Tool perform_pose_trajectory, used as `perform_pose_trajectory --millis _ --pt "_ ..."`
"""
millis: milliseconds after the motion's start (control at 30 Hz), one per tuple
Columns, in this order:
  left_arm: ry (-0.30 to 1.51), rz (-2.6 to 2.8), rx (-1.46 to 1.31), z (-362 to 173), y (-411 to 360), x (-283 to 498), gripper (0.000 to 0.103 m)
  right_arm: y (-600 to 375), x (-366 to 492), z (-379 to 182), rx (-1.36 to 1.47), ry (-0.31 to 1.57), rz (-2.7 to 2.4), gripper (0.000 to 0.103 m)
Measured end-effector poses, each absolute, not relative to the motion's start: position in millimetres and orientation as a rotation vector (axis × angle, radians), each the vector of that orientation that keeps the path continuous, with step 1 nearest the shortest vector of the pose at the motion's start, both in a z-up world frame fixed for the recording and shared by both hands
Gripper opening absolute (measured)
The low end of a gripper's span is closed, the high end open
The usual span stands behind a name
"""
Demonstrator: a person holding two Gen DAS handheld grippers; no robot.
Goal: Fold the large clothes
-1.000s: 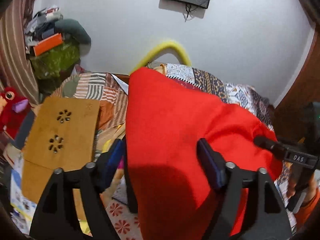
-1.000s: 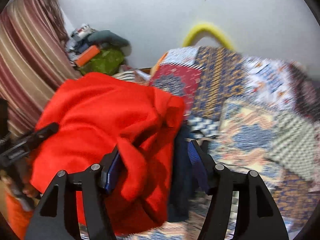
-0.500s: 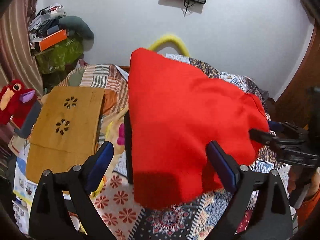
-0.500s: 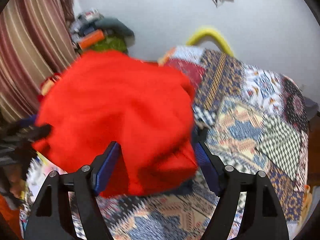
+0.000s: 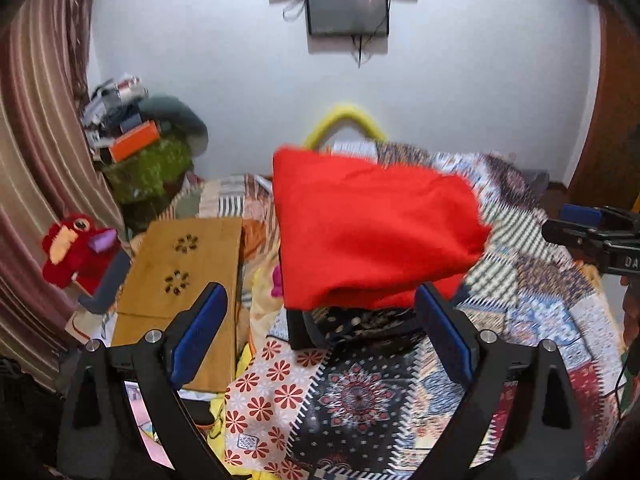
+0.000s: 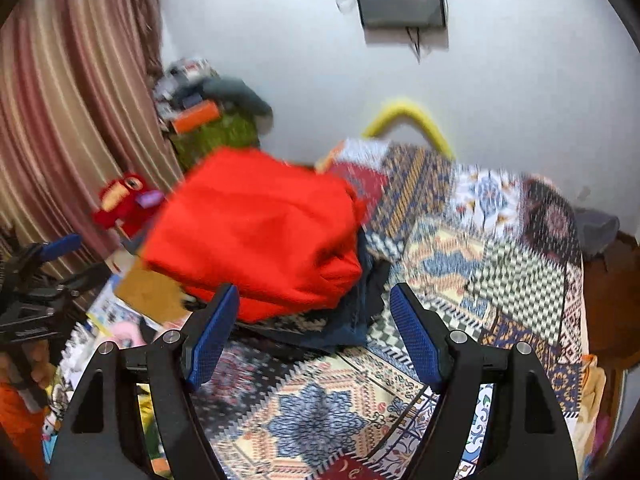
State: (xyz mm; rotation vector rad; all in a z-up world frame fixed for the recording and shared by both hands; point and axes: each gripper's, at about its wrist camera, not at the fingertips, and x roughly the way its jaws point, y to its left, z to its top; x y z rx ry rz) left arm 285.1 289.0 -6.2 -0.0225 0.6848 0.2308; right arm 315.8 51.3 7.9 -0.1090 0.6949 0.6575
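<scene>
Resting on a dark pile (image 5: 360,324) in the middle of the quilt (image 5: 532,304), the folded red garment (image 5: 372,236) sits free of both claws. Left gripper (image 5: 320,332) and right gripper (image 6: 312,332) both gape wide, holding nothing, just short of the pile. I judge the bundle could slump or slide off the uneven stack beneath, since its near edge overhangs and the top fold looks loose.
</scene>
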Motion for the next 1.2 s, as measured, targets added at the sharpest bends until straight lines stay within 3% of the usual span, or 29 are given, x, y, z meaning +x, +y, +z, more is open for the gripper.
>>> perform_pose_trajectory --millis 433,833,1033,1100,1200 --pt "0.300 0.198 0.006 100 212 151 0.095 -2 148 101 -0.049 0.219 0.748 0.075" --pt "0.003 0.254 0.026 102 152 38 0.095 -13 82 86 -0.039 0.017 0.695 0.075" --pt "-0.010 0.283 -0.009 88 146 21 0.098 -13 77 77 -0.040 0.008 0.643 0.091" --pt "-0.010 0.270 -0.028 84 144 17 0.103 -14 77 74 -0.031 0.012 0.616 0.102" --pt "0.000 0.273 -0.041 79 142 19 0.103 -15 83 71 -0.004 0.035 0.604 0.103"
